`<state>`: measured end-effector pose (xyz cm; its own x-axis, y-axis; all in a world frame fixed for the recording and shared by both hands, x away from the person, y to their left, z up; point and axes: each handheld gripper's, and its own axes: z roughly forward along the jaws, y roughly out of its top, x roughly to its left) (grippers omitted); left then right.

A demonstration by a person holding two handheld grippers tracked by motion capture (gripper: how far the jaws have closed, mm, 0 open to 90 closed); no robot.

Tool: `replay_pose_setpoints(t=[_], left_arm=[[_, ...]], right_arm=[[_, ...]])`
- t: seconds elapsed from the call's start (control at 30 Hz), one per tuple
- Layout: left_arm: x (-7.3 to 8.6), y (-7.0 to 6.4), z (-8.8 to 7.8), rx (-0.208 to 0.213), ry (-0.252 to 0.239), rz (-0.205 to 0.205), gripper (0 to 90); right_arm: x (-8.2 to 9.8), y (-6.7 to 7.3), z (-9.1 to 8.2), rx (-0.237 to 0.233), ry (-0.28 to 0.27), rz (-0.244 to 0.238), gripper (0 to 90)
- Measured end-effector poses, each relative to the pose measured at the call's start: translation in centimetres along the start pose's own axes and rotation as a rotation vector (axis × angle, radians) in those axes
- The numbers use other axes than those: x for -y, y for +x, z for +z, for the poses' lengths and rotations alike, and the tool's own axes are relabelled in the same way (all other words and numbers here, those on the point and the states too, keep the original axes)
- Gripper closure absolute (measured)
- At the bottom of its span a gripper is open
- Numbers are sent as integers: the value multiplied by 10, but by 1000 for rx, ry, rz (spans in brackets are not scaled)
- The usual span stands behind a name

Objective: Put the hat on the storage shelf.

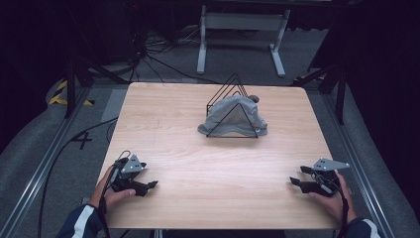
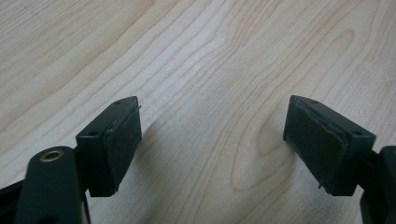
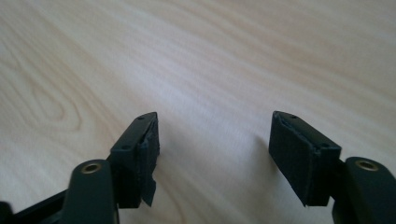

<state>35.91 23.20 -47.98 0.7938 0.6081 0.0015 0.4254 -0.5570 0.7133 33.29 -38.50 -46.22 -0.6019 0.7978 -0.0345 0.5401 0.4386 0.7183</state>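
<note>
The grey hat (image 1: 233, 118) sits draped over the black wire rack (image 1: 229, 101), toward the far side of the desk (image 1: 188, 148), right of centre. Cloth hangs through and around the wire triangles; the front triangle lies across the crown, brim pooling on the desk at the rack's foot. A small dark thing shows just behind the hat at the rack's right end; I can't tell what it is.

Risks from here:
- Hat is threaded into the rack. Pull on the brim alone and the cloth likely snags a wire, dragging or tipping the rack with it. The rack looks light.
- Pinch too deep and you catch wire plus fabric; the hat won't come free.
- One-claw lift probably slides the rack; pin the rack with the other claw.

The rack holds nothing but the hat, as far as I can see.

Your left claw (image 1: 154, 184) and right claw (image 1: 293, 180) are both well short of the rack, near the desk's front edge, low over bare wood. Left claw (image 2: 212, 140) is spread wide, nothing between its pads. Right claw (image 3: 212, 151) likewise gapes empty.
</note>
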Motion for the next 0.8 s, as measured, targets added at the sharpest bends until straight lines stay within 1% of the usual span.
replay_pose_setpoints(t=[0.03,0.07,0.1,0.17,0.2,0.27,0.47,0.53,0.8], left_arm=[[0,0,0,0,0,0,195],[3,-1,0,-1,-10,-23,195],[3,-1,-1,-11,-14,-24,186],[5,-2,-2,-19,-9,-40,169],[5,-3,-2,-22,-8,-47,164],[5,-4,-2,-25,-9,-52,162],[5,-4,-2,-25,-2,-55,158],[5,-3,-2,-29,-9,-52,152],[5,-3,-2,-32,-8,-53,148]], right_arm=[[0,0,0,0,0,0,328],[5,0,-2,-5,-27,9,327],[9,0,-4,1,-40,18,316],[12,0,-5,25,-48,33,274],[11,0,-5,39,-42,44,248],[11,0,-5,39,-40,48,245],[11,0,-4,43,-40,46,239],[11,0,-4,47,-40,48,239],[11,0,-4,54,-40,55,239]])
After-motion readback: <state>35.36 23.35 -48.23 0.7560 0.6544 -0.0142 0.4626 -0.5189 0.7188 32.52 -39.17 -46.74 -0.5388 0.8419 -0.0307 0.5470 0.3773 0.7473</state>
